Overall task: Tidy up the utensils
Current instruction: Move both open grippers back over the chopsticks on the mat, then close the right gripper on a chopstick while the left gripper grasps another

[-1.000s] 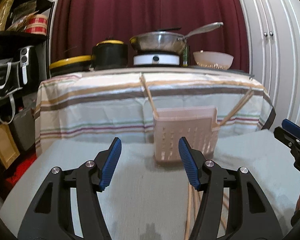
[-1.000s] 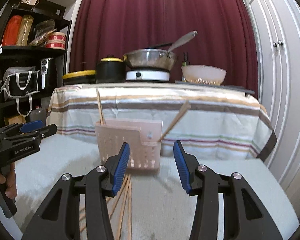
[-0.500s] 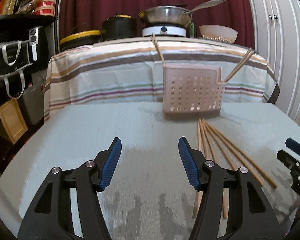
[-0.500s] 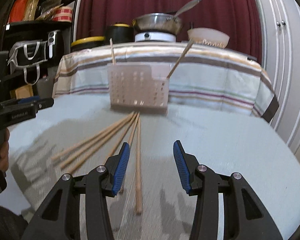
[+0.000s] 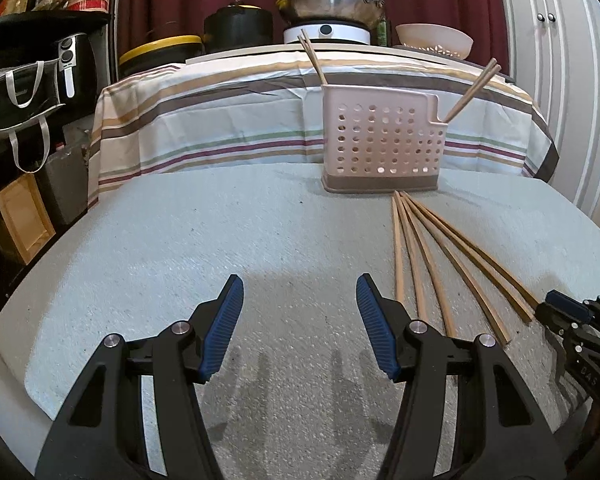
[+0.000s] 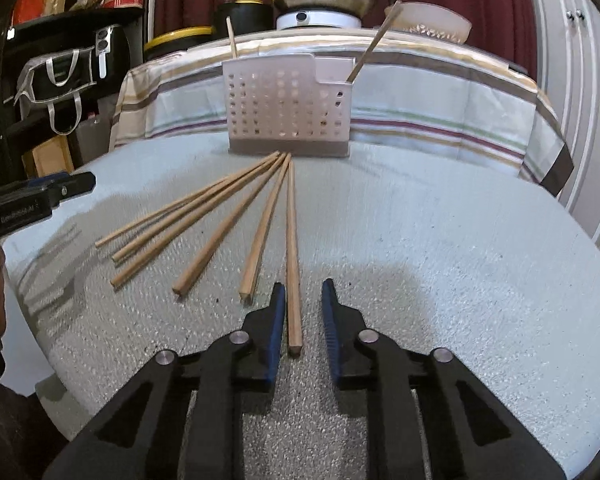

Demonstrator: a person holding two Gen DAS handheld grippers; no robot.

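Bottom centre of right wrist view: right gripper [image 6: 302,312] closing, chopstick [image 6: 292,248] between pads, not yet pinched | axis runs up-frame toward caddy [image 6: 288,100] | left gripper [image 5: 298,328] open, empty, farther off

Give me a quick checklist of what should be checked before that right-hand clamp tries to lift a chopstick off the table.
1. Chopstick between the jaws: ok. The rightmost chopstick lies between the right gripper fingers.
2. Grip: not ok yet. The jaws are closing; a gap shows on the right side of the stick.
3. Only one stick caught: ok. The neighbouring chopstick ends outside the left finger.
4. Utensil holder upright and open on top: ok, with chopsticks already standing at both ends.
5. Left gripper out of the way: ok. It is open, empty, off to the side.
6. Room in the holder's compartments: cannot tell.
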